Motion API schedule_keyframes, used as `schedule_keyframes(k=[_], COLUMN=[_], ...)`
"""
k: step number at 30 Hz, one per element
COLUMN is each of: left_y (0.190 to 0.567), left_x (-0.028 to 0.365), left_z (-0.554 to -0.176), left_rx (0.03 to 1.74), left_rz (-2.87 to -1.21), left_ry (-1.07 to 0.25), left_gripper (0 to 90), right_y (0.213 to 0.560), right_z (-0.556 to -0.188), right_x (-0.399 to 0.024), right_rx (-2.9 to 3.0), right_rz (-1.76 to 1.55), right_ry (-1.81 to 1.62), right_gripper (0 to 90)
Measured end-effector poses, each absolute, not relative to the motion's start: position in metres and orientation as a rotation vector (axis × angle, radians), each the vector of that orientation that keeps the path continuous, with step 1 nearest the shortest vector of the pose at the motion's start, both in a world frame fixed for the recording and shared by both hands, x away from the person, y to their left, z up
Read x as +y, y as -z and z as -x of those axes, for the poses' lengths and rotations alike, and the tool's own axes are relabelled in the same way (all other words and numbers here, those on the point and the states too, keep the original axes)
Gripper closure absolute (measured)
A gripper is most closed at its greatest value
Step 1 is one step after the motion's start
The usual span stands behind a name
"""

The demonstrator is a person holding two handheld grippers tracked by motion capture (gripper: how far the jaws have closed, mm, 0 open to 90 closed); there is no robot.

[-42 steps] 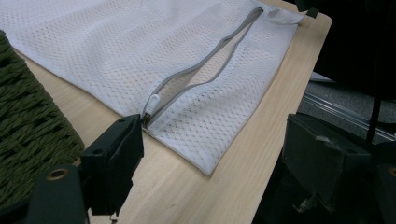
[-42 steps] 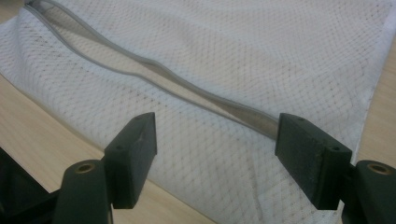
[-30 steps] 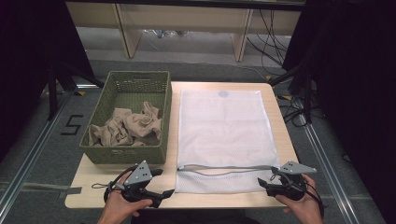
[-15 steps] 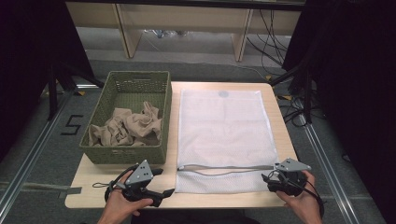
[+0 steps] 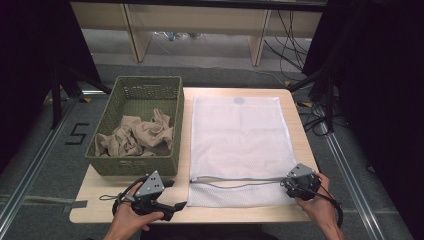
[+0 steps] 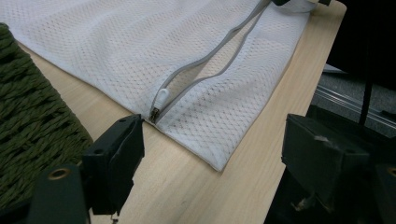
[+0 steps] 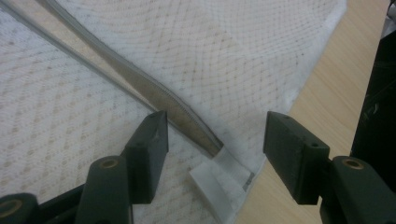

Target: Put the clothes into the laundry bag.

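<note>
Since the earlier frame my right gripper (image 5: pixel 295 183) has shifted slightly at the zipper's end; my left gripper (image 5: pixel 170 204) is unchanged. Left jaws gape, empty, the zipper pull (image 6: pixel 159 101) just ahead. Right jaws, released, straddle the zipper's end tab (image 7: pixel 224 175) of the mesh bag (image 5: pixel 240 135), probably above it; the zipper runs left-right.

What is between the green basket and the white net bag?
Just bare wooden table: the high view shows a narrow strip between green basket and white net bag.

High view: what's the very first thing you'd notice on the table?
The big white mesh laundry bag lies flat across the pale wooden table, its grey zipper open. Left of it stands a green woven basket holding crumpled beige cloth.
</note>
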State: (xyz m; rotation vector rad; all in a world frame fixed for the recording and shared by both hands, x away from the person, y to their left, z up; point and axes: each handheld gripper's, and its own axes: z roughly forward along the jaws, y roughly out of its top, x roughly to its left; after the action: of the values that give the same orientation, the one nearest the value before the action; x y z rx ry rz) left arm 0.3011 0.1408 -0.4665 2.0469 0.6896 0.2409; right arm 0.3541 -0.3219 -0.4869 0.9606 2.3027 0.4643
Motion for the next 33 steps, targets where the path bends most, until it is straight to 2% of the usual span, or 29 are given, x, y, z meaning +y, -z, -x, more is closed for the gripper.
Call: schedule_keyframes(k=[16, 22, 33], left_y=[0.467, 0.466, 0.466], left_x=[0.14, 0.14, 0.142], left_z=[-0.3, -0.299, -0.302], left_rx=[0.684, 0.69, 0.67], left_rz=[-2.056, -2.052, -2.072], left_ry=[-0.244, -0.233, -0.244], left_gripper=[21.0, 21.0, 21.2], right_y=[0.491, 0.492, 0.493], right_z=[-0.381, -0.392, -0.409], right_x=[-0.3, -0.278, -0.252], right_rx=[2.301, 2.329, 2.432], right_rz=[-0.883, -0.802, -0.75], right_ry=[-0.363, -0.395, -0.497], right_gripper=[41.2, 47.7, 68.0])
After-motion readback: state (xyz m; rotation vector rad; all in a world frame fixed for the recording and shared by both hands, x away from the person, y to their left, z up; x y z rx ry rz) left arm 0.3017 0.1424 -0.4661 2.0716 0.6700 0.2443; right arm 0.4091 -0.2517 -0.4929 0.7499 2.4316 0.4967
